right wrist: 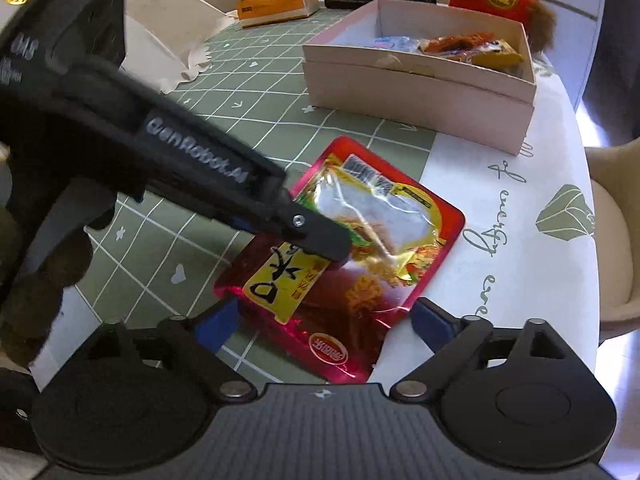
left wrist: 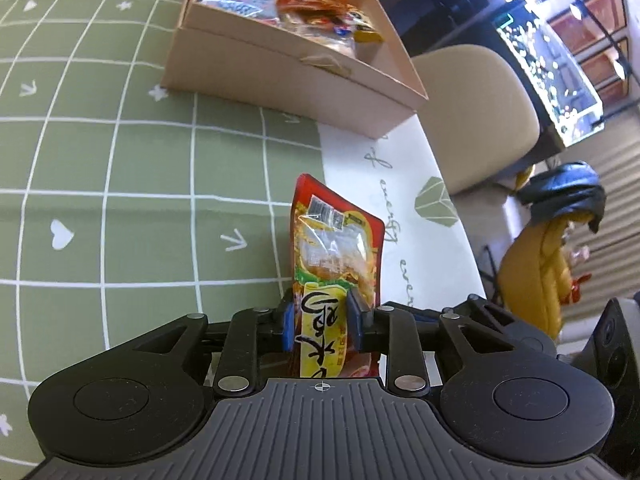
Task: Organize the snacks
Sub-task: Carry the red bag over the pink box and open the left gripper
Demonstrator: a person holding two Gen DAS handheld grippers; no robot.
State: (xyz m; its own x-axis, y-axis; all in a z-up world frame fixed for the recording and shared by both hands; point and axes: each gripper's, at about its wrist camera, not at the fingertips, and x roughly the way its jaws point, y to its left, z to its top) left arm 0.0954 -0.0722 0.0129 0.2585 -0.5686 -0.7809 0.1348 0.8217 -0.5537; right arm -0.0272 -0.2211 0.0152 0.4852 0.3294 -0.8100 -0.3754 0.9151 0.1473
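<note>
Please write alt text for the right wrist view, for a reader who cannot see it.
The left tongs grip a flat red and yellow foil snack packet lying on the green grid-patterned tablecloth, while the right tongs stand open around its near edge. Behind sits a shallow pale cardboard box holding other snacks.

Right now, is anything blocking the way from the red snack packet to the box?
Nothing visible does. The red snack packet, pinched in the left hand-held gripper, faces bare tablecloth up to the box, whose top is open.
</note>
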